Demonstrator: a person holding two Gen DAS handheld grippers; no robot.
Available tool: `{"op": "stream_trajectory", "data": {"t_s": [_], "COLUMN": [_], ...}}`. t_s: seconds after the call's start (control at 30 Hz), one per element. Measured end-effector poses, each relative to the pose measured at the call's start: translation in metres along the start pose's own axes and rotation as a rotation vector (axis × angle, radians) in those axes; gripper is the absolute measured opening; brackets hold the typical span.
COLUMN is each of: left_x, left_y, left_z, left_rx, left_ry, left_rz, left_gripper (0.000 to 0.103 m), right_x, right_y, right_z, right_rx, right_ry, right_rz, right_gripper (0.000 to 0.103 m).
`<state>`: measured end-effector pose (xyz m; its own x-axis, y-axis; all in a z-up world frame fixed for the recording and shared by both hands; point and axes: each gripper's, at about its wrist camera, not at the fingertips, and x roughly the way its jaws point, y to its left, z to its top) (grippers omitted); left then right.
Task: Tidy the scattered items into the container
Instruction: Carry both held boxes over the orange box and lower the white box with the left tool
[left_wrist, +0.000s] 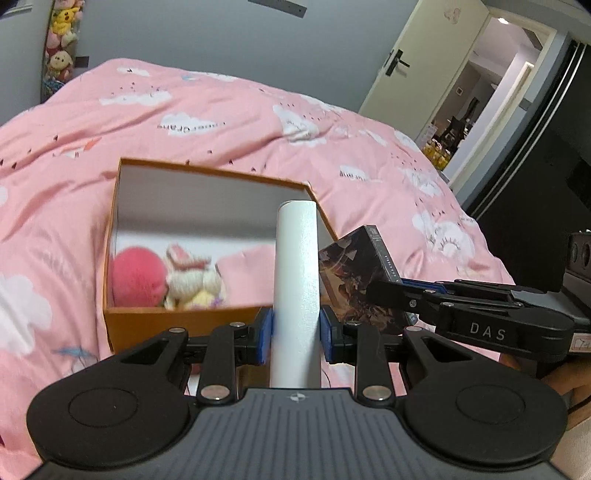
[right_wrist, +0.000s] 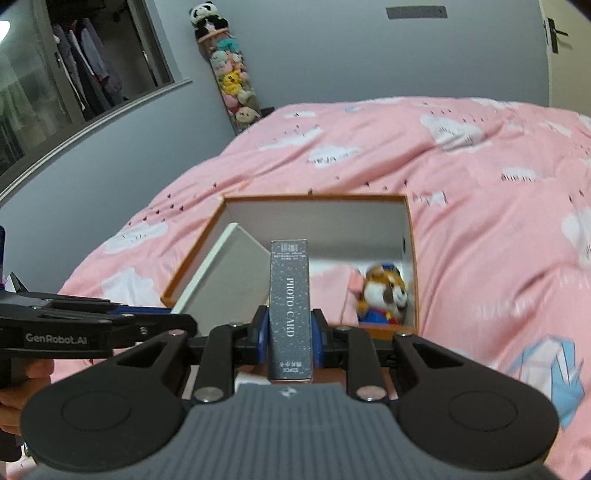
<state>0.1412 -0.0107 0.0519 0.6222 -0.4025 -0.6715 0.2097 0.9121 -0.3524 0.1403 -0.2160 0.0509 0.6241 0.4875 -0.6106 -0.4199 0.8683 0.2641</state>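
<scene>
Plushies (left_wrist: 166, 277) are already in the box (left_wrist: 177, 321) mid-bed; my left gripper (left_wrist: 295, 332) pinches a white box (left_wrist: 297, 273), right gripper (right_wrist: 290, 332) a card pack (right_wrist: 290, 306) (both left to drop in).

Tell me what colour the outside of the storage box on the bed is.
Orange outside, with a white inside; the box shows it best in the left wrist view.
</scene>
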Motion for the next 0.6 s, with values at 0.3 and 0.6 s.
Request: {"op": "stream_trajectory", "data": {"t_s": [0.3, 0.6], "left_x": [0.023, 0.058], "left_y": [0.017, 0.041], "left_z": [0.037, 0.071], "left_rx": [0.005, -0.018], "left_ry": [0.003, 0.007], "left_rz": [0.022, 0.051], "left_gripper": [0.031, 0.031], "right_x": [0.031, 0.075], "right_y": [-0.005, -0.025], "right_z": [0.035, 0.065], "right_rx": [-0.017, -0.016], "right_ry": [-0.017, -0.001], "right_rz": [0.012, -0.018], "right_gripper": [0.025, 0.025]}}
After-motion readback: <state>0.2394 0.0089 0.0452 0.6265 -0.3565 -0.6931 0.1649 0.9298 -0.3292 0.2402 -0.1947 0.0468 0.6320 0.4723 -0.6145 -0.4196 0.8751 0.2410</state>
